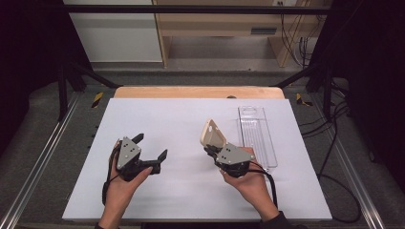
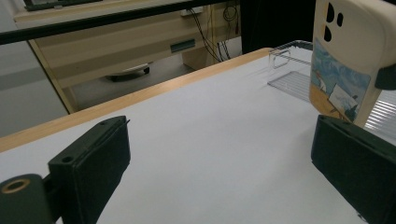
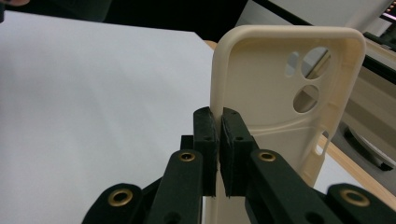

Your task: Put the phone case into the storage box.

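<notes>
A cream phone case (image 1: 212, 134) with camera cut-outs is held up off the white table sheet (image 1: 181, 124). My right gripper (image 1: 210, 150) is shut on the case's edge; in the right gripper view the two jaws pinch the case (image 3: 280, 93) by its side wall, the hollow inside facing the camera. The left gripper view shows the case's printed back (image 2: 348, 60) at the right. My left gripper (image 1: 152, 147) rests on the sheet to the left, open and holding nothing, with its black fingers (image 2: 93, 163) wide apart.
A clear plastic tray (image 1: 258, 136) lies on the sheet just right of the case, also seen as the clear tray (image 2: 294, 70) beyond it. The table's wooden far edge (image 1: 198, 92) borders the sheet. Metal rails and cables run along both sides.
</notes>
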The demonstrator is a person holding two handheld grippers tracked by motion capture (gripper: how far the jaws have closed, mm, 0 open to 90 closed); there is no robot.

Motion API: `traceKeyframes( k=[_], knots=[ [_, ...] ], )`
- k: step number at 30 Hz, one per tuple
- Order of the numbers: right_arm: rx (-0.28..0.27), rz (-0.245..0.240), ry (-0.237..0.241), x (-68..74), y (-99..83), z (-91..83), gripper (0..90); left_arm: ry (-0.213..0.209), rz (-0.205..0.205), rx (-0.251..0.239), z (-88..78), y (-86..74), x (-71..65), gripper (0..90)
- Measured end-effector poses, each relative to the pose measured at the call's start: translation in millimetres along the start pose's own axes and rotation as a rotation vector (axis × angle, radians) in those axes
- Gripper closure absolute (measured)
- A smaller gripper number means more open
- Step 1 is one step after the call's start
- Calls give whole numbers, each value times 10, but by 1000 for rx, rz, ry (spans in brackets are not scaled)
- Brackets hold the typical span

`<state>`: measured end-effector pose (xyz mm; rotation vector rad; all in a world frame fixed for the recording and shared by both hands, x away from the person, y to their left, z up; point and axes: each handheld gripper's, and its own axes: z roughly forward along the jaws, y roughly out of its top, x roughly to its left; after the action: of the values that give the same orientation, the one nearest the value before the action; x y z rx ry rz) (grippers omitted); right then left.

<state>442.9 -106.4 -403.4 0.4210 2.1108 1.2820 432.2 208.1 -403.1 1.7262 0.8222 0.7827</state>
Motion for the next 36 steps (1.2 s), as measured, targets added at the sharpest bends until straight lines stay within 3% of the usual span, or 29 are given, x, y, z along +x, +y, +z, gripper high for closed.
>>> traceKeyframes(
  k=[6, 8, 13, 21, 28, 36],
  knots=[
    [-36, 62, -48, -85, 58, -86, 863, 26, 1, -20, -64, -88, 39, 43],
    [-51, 79, -62, -109, 99, -116, 863, 42, -14, -47, -99, -129, 46, 43],
    [-99, 121, -106, -209, 247, -183, 863, 54, 9, -62, -179, -238, 10, 42],
    [-114, 198, -183, -517, 458, -242, 863, 49, 60, -70, -278, -385, -19, 29],
    [-122, 274, -263, -820, 511, -360, 864, 61, 19, -74, -277, -469, 45, 28],
    [-89, 375, -337, -1140, 388, -419, 864, 67, -5, -85, -282, -487, 67, 28]
  ],
)
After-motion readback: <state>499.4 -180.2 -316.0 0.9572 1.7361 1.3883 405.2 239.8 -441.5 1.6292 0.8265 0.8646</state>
